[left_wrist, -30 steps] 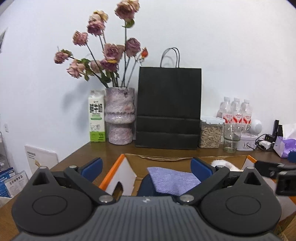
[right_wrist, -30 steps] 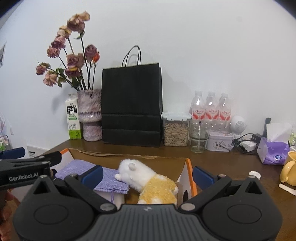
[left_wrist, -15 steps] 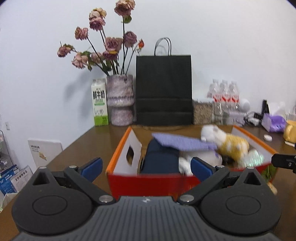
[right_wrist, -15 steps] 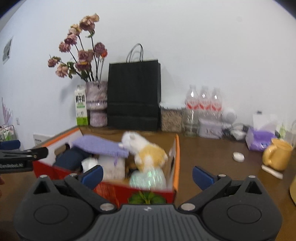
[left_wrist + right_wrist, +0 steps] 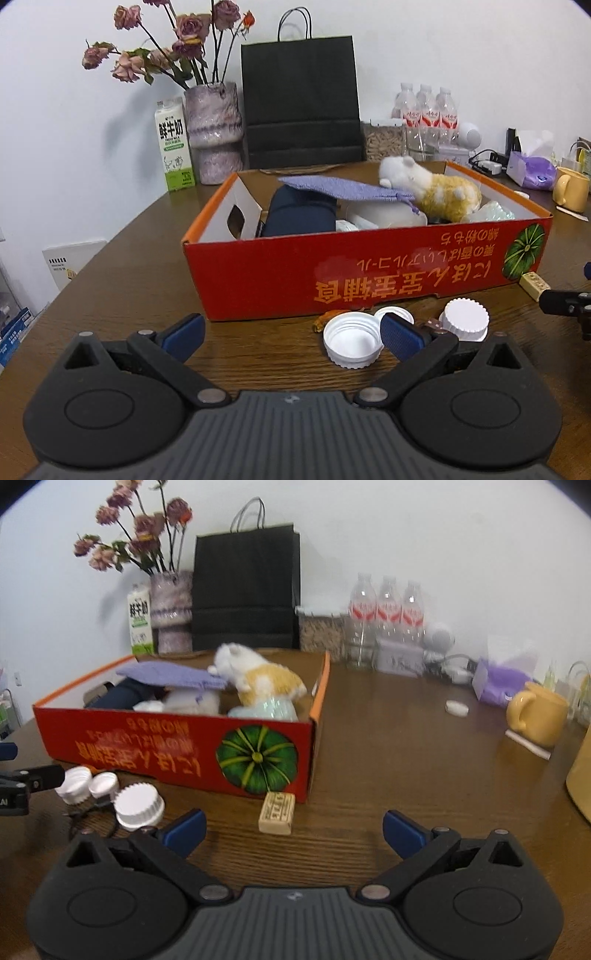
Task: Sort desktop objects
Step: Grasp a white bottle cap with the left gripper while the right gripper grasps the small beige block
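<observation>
- Fingers first: your left gripper (image 5: 291, 332) has its fingers spread wide with nothing between them; one blue pad sits just in front of the white caps.
- Your right gripper (image 5: 293, 829) is likewise spread and empty; its fingers have just been closing a little, with nothing between them.
- Going left to right on the worktop (image 5: 406, 757): a cluster of white caps (image 5: 352, 343) lies close against the red box (image 5: 369, 266), then the small wooden block (image 5: 277, 813) near the box's pumpkin corner.
- For the left side, I judge the open upturned cap is the nearest pick: centre it between the pads, come in low, and close across its ribbed rim.
- For the right side, shift slightly left so the block sits mid-gap, then squeeze its long flat faces.
- Keep both pads clear of the box wall, or you may push the box.
- Count: three white caps, one wooden block, one red box.
- Inside the box: one plush toy (image 5: 432, 184), one purple cloth (image 5: 340, 186); other contents are partly hidden.
</observation>
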